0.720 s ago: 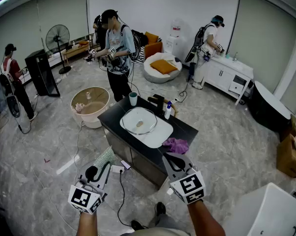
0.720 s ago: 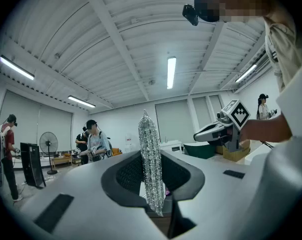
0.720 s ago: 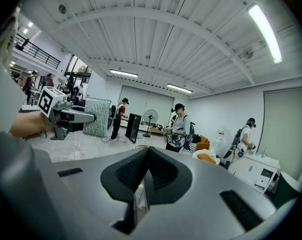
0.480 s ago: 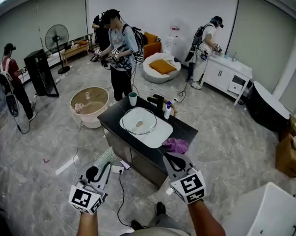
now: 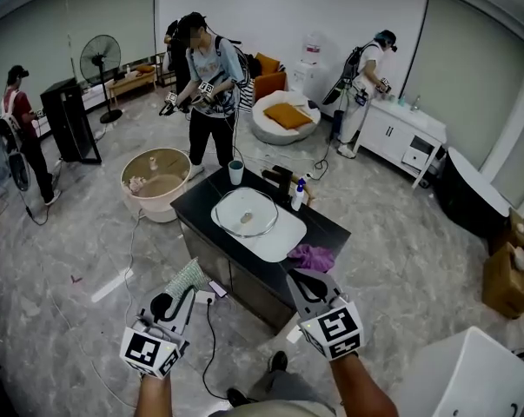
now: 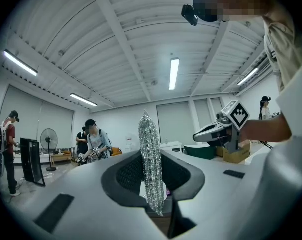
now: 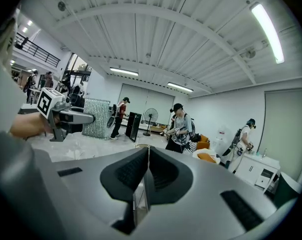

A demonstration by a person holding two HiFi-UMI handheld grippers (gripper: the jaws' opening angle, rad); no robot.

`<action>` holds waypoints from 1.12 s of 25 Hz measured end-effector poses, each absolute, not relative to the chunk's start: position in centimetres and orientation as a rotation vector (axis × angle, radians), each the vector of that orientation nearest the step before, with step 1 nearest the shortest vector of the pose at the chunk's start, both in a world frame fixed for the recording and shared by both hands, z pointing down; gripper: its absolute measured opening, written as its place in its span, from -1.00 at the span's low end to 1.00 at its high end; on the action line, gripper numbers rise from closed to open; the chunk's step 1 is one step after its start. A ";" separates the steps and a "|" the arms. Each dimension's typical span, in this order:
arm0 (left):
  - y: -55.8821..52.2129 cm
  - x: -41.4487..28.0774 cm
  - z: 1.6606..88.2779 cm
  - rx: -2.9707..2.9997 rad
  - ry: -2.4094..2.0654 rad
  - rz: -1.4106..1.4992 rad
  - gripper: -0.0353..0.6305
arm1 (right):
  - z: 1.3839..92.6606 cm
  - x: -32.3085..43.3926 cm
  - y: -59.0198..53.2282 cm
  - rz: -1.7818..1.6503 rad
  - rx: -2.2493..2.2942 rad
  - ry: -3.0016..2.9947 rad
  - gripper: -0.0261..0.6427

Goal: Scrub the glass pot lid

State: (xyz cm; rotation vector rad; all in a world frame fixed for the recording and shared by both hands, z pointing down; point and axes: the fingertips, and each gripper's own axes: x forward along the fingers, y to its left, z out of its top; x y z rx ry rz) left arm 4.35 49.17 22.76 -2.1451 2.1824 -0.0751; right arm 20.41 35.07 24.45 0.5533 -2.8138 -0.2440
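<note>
Left gripper point(image 5: 182, 292) jaws clamp a steel mesh scourer point(image 6: 151, 159). Right gripper point(image 7: 146, 178) jaws are together, empty. The glass pot lid point(image 5: 246, 213) lies in the sink point(image 5: 286, 240), toward its far-left end. It is likely rigid, slippery and breakable; hold it by the centre knob point(image 5: 247, 220).

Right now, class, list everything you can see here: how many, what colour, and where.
glass pot lid: one, clear, lying in the sink.
sink: one, white, set in the counter.
counter: one, black, ahead mid-floor.
cup: one, teal, counter's far corner.
spray bottle: one, white, beside the sink.
cloth: one, purple, counter's near right edge.
tub: one, beige, floor left of counter.
fan: one, black, far left.
people: at least three, standing beyond.
scrub pad: one, silver, clamped in left gripper.
right gripper: one, grey, shut, empty.
</note>
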 end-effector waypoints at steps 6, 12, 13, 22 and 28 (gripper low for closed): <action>46.5 1.6 24.3 -2.121 2.242 -0.091 -0.63 | 26.2 17.8 30.9 -0.226 0.568 -2.819 -0.84; 42.9 -1.4 25.8 -2.083 2.321 -0.179 -0.63 | 28.1 13.8 25.1 -0.163 0.520 -2.852 -0.84; 42.1 -2.0 25.7 -2.071 2.337 -0.189 -0.63 | 28.3 13.2 24.0 -0.152 0.505 -2.853 -0.84; 34.5 -5.1 26.1 -2.001 2.410 -0.245 -0.63 | 30.8 8.4 15.8 -0.104 0.381 -2.866 -0.84; 31.5 -6.9 27.0 -1.953 2.468 -0.274 -0.63 | 32.1 5.8 12.1 -0.086 0.310 -2.875 -0.84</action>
